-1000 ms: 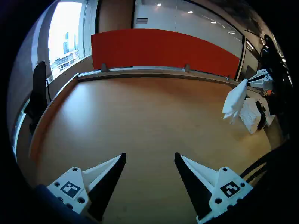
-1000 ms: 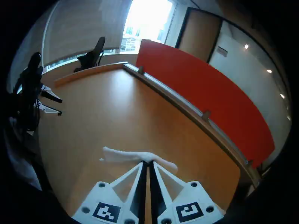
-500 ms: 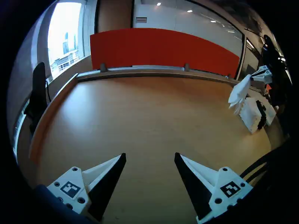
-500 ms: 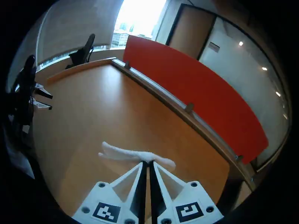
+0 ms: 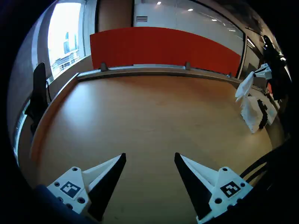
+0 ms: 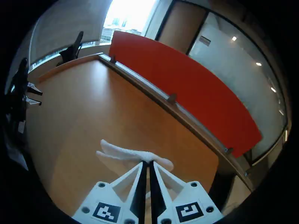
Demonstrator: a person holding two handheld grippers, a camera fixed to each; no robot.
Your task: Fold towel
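We judge the fold hardly begun. The white towel [image 6: 131,154] is bunched and uncreased, and the right gripper [image 6: 148,166] is clamped on it, both fingers pressed together with the cloth caught at their tips. Seen from the left gripper view, the towel hangs from that gripper in a loose bundle above the far right side of the wooden desk [image 5: 149,112], lifted off the surface rather than spread on it. Just below it sits a pale shape [image 5: 253,114] crossed by a dark strap (more cloth or someone's clothing, we cannot tell which).

The left gripper [image 5: 149,155] is released, its fingers wide apart with nothing between them, hovering low over the bare near part of the desk and well apart from the towel.

Nearly everything is left, as we read it: lay the towel flat, find its corners, bring one edge over to the other and press the crease. The open stretch of desk in front of the red partition [image 5: 164,44] looks the natural place for that.

As for containers, we make out no basket, bin or tray on the desk, so the folding would happen straight on the wood.
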